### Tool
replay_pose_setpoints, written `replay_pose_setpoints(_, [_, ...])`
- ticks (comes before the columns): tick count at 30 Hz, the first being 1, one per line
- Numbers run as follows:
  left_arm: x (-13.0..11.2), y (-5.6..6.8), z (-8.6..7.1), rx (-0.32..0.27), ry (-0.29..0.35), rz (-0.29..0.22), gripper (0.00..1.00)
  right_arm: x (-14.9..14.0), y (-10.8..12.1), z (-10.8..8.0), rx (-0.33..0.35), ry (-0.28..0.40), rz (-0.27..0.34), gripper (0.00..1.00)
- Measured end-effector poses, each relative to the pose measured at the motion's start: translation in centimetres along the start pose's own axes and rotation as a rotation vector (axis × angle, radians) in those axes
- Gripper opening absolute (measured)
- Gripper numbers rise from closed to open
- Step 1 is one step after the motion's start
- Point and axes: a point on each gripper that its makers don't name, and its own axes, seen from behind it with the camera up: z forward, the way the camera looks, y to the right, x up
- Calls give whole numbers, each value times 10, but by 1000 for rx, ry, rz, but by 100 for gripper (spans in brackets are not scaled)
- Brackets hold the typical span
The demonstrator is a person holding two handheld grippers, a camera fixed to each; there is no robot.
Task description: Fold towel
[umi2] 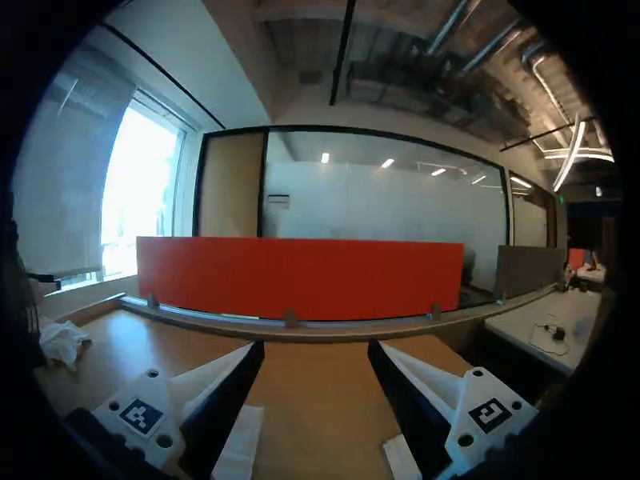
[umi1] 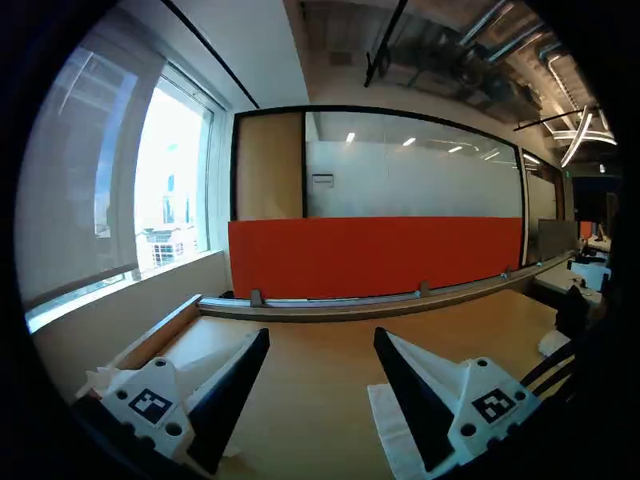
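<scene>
Towel (umi1: 388,420) lay flat on the wooden desk (umi1: 320,384) in the left gripper view, beside one finger of the left gripper (umi1: 320,332). Its jaws were wide and held nothing. In the right gripper view, the right gripper (umi2: 314,344) was wide and empty too, above the towel (umi2: 240,440).

This is an office. It has long wooden desks (umi1: 320,376), an orange divider (umi1: 376,256), a glass wall (umi1: 408,176), a big window (umi1: 168,200) and ceiling lights (umi1: 580,136).

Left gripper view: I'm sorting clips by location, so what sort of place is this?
Most likely an open-plan office: a wooden desk backed by an orange divider panel, a glass-walled room behind it, and exposed ceiling pipes overhead.
</scene>
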Motion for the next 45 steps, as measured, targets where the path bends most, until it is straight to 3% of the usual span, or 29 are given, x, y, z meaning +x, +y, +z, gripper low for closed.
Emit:
replay_pose_setpoints(8, [9,13,-2,-77,-53,43,97,18,-16,2,76,-39,-50,100])
replay_pose_setpoints(18, [8,37,-2,-191,-119,83,97,14,-44,-2,219,-124,-144,100])
replay_pose_setpoints(32, [-20,70,-6,-326,-223,133,97,-18,-71,-18,419,-278,-249,100])
replay_pose_setpoints(45, [-64,90,-7,-398,-303,168,97,-59,-81,-25,496,-363,-284,100])
